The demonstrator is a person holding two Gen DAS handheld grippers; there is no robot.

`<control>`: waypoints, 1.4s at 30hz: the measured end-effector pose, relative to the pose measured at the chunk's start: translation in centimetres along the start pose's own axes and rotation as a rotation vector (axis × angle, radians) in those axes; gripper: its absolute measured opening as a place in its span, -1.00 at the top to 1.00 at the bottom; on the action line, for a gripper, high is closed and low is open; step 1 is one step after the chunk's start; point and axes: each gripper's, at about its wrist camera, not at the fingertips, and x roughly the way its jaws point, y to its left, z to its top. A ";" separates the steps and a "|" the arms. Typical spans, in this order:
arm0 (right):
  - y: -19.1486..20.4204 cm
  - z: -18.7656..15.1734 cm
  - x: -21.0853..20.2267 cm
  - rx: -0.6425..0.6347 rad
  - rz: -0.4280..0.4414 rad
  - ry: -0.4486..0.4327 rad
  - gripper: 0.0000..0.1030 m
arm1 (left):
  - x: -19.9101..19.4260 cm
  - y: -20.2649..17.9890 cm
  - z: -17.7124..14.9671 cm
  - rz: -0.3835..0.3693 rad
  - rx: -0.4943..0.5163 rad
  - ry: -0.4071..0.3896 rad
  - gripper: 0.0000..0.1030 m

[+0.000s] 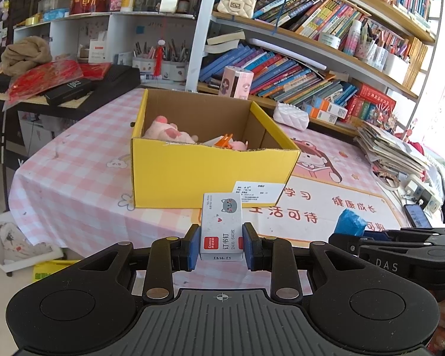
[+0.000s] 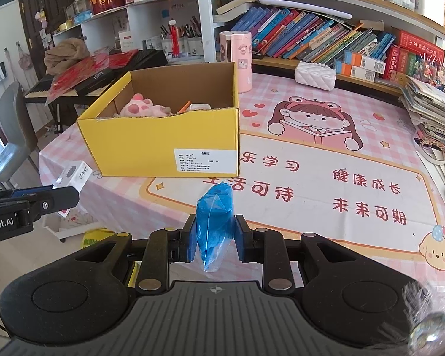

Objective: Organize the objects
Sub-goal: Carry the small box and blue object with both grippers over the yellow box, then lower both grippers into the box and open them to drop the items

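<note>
Left wrist view: left gripper [image 1: 221,244] pinches staple box [image 1: 221,226]; right gripper [image 2: 213,237] pinches blue bag [image 2: 214,224], near yellow box [image 2: 163,145].

Left gripper [image 1: 221,244]: you have its blue pads clamped on either side of a white staple box [image 1: 221,227], held upright with the cat print at the top.
Yellow cardboard box [image 1: 204,172]: it sits open on the pink checked tablecloth [image 1: 83,160], just beyond your staple box, white label on its near wall.
Inside the box: a pink plush toy [image 1: 167,130] at the left, an orange clip [image 1: 225,141] near the middle.
Right gripper [image 1: 345,233]: it enters from your right, carrying a blue bag [image 1: 350,222].
Behind: a bookshelf [image 1: 311,44] packed with books.
</note>
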 end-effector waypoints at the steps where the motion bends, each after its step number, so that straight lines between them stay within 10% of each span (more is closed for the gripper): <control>1: 0.0 0.1 0.0 -0.002 -0.002 0.000 0.54 | 0.0 0.1 0.2 -0.001 -0.002 -0.002 0.46; 19: -0.2 9.3 4.0 -0.079 0.041 -0.122 0.54 | 3.5 0.5 8.7 0.091 0.010 -0.168 0.46; 42: 0.1 16.2 15.0 -0.288 0.119 -0.086 0.54 | 14.4 0.1 10.6 0.234 0.098 -0.035 0.46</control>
